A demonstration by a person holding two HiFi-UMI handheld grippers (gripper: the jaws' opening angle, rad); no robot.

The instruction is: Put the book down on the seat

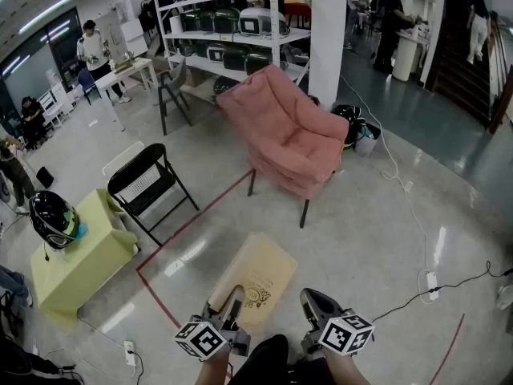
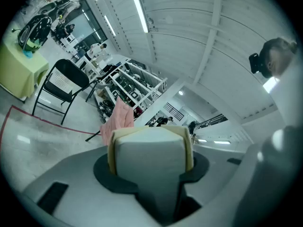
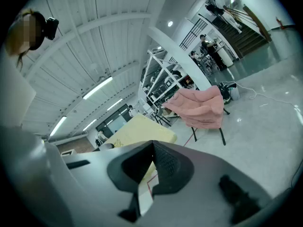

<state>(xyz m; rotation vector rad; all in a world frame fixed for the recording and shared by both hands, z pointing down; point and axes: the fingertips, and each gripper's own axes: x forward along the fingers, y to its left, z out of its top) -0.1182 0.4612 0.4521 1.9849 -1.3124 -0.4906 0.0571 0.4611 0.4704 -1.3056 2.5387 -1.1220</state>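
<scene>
Left gripper [image 1: 231, 310] has its jaws clamped on the book [image 1: 258, 279], biting the near left corner. Its own view shows cream cover edges peeking out on both sides of the grey pad, a firm pinch by the look of it. The book juts forward from that one corner, held roughly flat above the floor, printed cover up.

Right gripper [image 1: 319, 305] sits just beside the book's near right edge, jaws brought together on nothing. Its own view shows only a sliver of floor between them, with the book off to its left. My read: it's riding alongside as a spare, ready to steady the slab if the far end sags.

Straight ahead, beyond a red tape line [image 1: 192, 223], stands the pink armchair [image 1: 292, 135], seat bare and facing this way, well apart from the book. A black folding chair [image 1: 148, 184] and a yellow-green table [image 1: 80, 263] with a helmet [image 1: 52, 217] stand off to the left, clear of the path. The carry looks under way; the placing hasn't begun.
</scene>
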